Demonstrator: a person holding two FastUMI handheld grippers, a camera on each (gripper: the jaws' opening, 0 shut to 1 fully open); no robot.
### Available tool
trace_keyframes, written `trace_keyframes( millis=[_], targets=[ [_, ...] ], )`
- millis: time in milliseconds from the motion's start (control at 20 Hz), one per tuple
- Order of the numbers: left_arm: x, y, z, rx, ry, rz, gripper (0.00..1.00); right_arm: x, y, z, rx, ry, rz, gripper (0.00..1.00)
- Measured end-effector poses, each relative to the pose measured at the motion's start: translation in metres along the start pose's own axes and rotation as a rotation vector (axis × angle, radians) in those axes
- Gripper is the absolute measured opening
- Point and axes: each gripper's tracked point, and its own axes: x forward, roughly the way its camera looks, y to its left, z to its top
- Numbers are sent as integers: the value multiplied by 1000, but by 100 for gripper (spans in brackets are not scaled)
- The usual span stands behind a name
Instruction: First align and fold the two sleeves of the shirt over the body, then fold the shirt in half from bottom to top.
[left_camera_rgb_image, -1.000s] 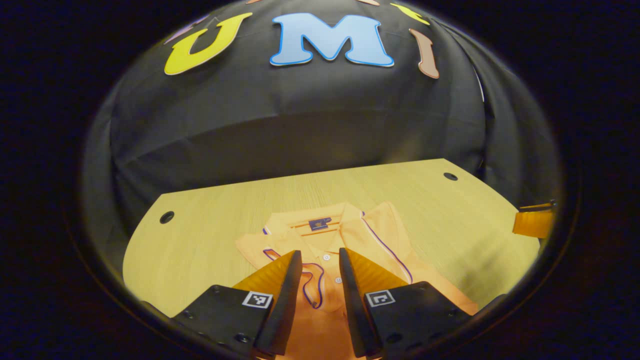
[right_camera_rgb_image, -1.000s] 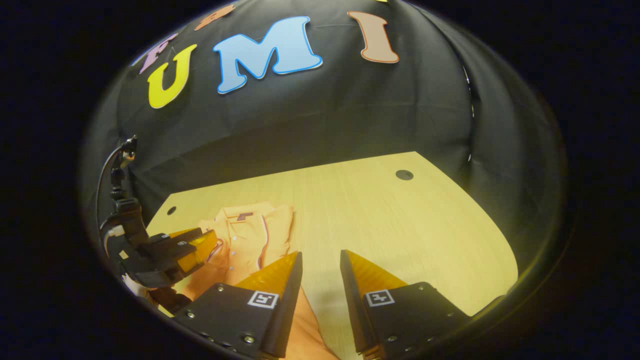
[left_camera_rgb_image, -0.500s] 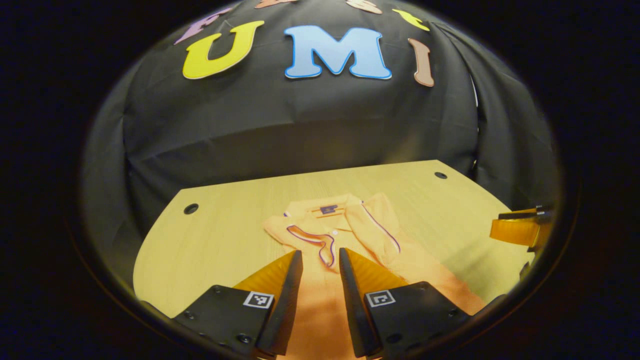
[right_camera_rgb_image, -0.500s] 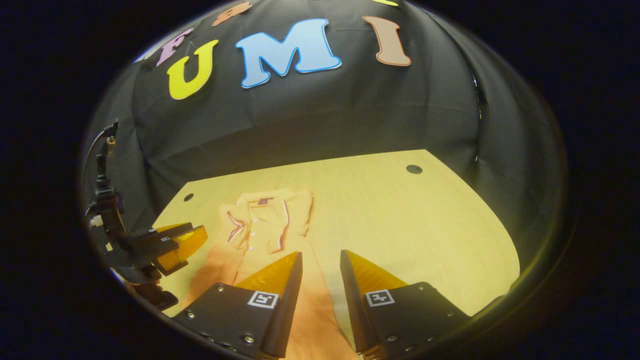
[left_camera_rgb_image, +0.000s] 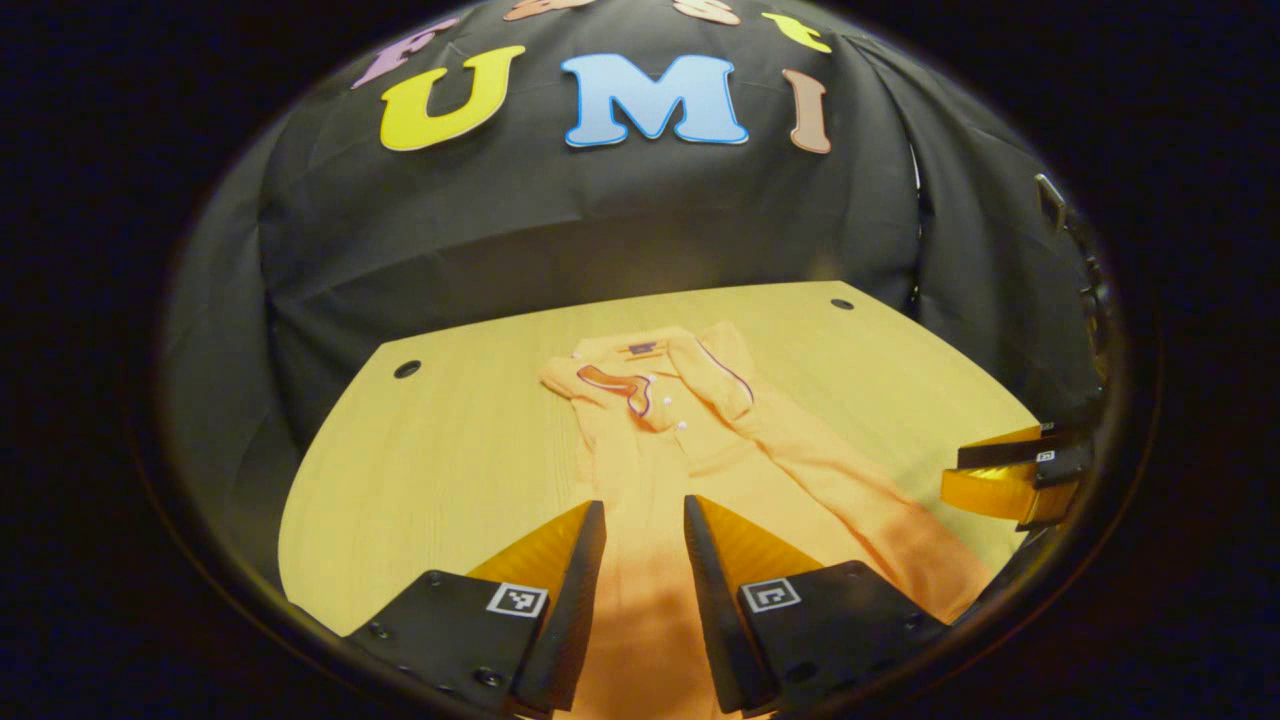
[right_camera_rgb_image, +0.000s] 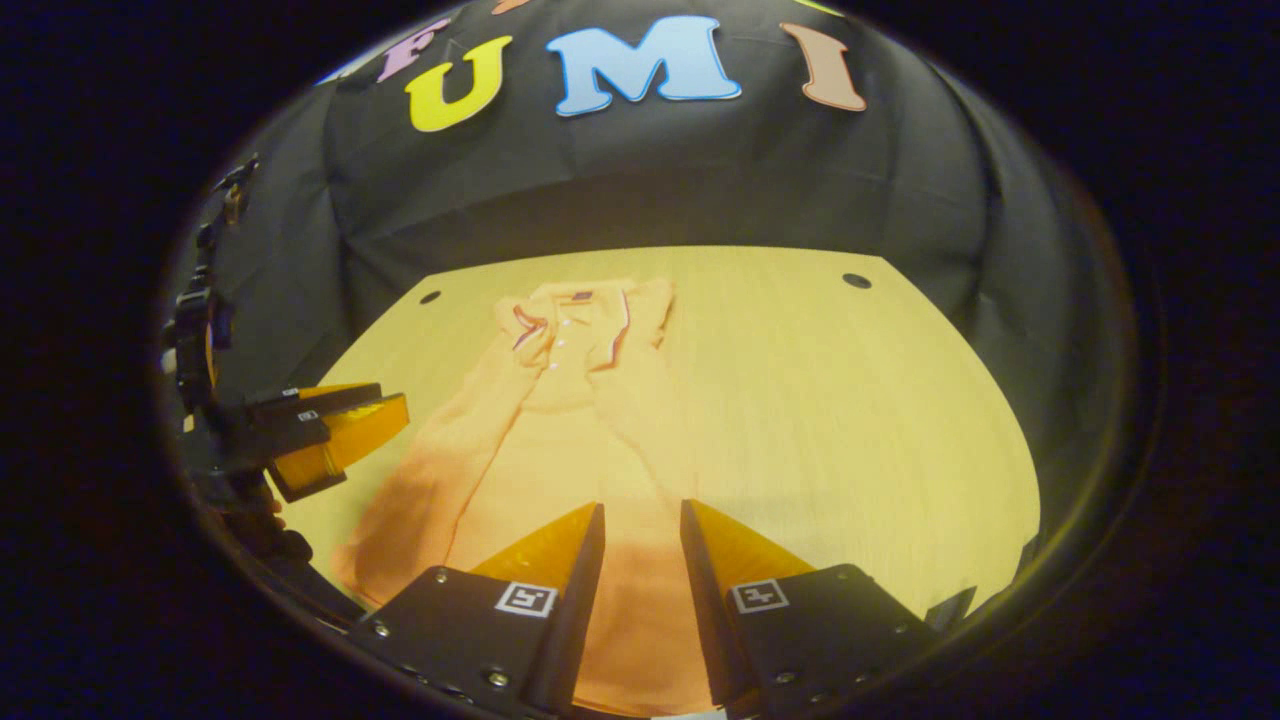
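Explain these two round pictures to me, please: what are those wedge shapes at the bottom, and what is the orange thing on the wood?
No robot here: a person holds a two-finger gripper in each hand, and a fisheye camera rides on each, looking forward along its fingers. The wedges at the bottom are those fingers. In the left gripper view you see the left gripper, with the other one at the right edge. In the right gripper view you see the right gripper, with the other one at the left edge. Both stand open and hold nothing. On the wooden table lies an orange polo shirt, collar at the far end, its sleeves already folded over the body. The bottom-to-top fold is not yet done.
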Motion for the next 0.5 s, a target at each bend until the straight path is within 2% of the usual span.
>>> trace_keyframes(
  millis=[50,200,350,400,450,500],
  targets=[
    [-9,-1,-10,3,12,-1,53,-5,4,-11,-11,17,8,49],
    [-32,-1,-44,3,54,4,59,-15,15,-43,-20,65,29,49],
    [-51,-3,-79,13,107,2,56,-20,23,-70,-39,115,40,49],
    [-55,-4,-89,21,122,-1,62,-14,24,-79,-46,131,46,49],
    [-59,-5,-98,29,133,-2,70,-14,25,-87,-49,148,47,54],
    [-64,-7,-107,36,140,-6,74,-13,24,-92,-52,160,46,62]
  ],
)
